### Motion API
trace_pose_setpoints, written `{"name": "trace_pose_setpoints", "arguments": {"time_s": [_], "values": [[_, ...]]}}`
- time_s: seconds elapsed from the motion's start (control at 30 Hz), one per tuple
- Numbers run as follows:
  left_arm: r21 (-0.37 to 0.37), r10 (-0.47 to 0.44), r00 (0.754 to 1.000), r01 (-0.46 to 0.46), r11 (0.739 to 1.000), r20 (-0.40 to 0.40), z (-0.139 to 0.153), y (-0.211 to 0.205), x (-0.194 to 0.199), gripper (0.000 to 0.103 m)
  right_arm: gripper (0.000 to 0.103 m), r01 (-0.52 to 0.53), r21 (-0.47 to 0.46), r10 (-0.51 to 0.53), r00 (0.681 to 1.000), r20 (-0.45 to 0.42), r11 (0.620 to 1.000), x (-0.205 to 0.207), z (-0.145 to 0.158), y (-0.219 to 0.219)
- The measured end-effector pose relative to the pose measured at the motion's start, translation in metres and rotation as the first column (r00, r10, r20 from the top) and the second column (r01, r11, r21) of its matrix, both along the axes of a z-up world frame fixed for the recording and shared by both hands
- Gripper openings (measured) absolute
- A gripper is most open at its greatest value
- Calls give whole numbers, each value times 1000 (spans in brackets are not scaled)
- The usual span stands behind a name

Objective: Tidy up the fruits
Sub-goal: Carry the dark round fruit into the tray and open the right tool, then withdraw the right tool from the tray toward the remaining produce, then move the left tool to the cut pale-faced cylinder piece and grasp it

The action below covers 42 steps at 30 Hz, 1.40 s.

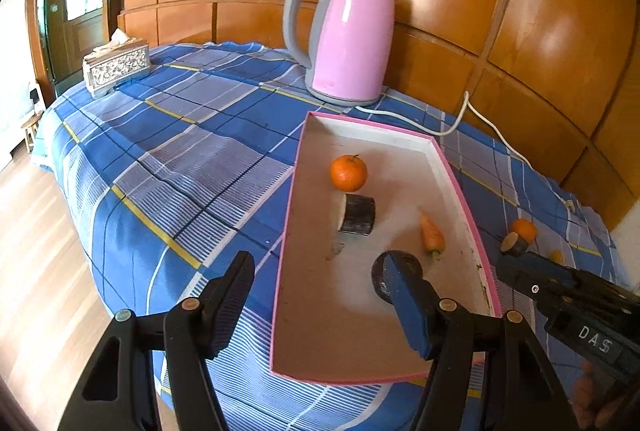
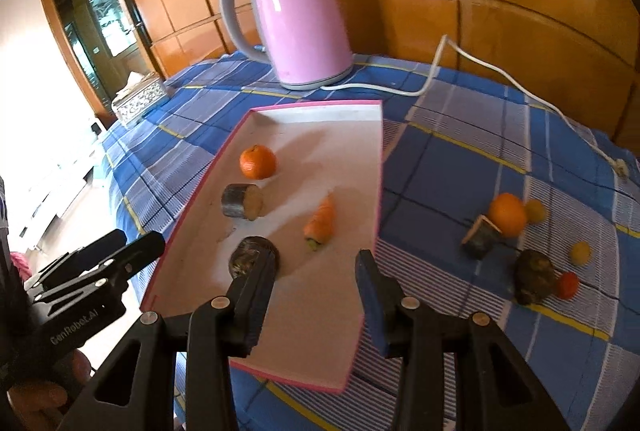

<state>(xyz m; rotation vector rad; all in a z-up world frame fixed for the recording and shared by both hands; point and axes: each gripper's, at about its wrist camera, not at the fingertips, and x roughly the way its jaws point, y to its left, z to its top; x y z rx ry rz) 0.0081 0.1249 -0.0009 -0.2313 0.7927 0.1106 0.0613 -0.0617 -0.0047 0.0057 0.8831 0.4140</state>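
Observation:
A pink-rimmed tray [image 1: 286,231] lies on the checked cloth and holds an orange [image 1: 348,173], a dark-skinned cut piece [image 1: 356,213], a carrot stub [image 1: 431,233] and a dark round root [image 1: 378,269], partly hidden by a finger. My left gripper [image 1: 320,271] hangs open over the tray's near left rim, empty. My right gripper [image 2: 314,267] stands open above the tray's [image 2: 320,159] near right part with nothing between its fingers. The dark root [image 2: 256,251] lies on the tray just behind its left finger. On the cloth to the right lie another orange [image 2: 507,213], a cut piece [image 2: 482,237] and a lumpy dark root [image 2: 534,275].
A pink kettle [image 1: 346,35] stands behind the tray, its white cord [image 2: 480,63] trailing right across the cloth. A tissue box [image 1: 116,69] sits at the far left. Small yellow fruits [image 2: 580,253] and a red one [image 2: 568,285] lie near the loose root. Wooden panels back the table.

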Motion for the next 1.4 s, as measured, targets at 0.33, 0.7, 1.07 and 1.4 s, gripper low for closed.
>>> {"name": "trace_pose_setpoints", "arguments": {"time_s": [0.33,0.7,1.07,1.4], "values": [[20,-46,999,46,999,0,3,-16,-2,68,42,60,3,-60,998,23,998,-12,2,-24],[43,-108,994,108,993,2,9,-37,0,68,42,155,-3,-155,987,34,988,-18,0,-58],[54,-178,984,178,983,-3,10,-60,7,68,42,287,-33,-285,957,57,957,-22,-2,-108],[54,-277,960,279,959,-32,9,-93,17,69,42,404,-61,-401,915,53,913,-26,-12,-152]]}}
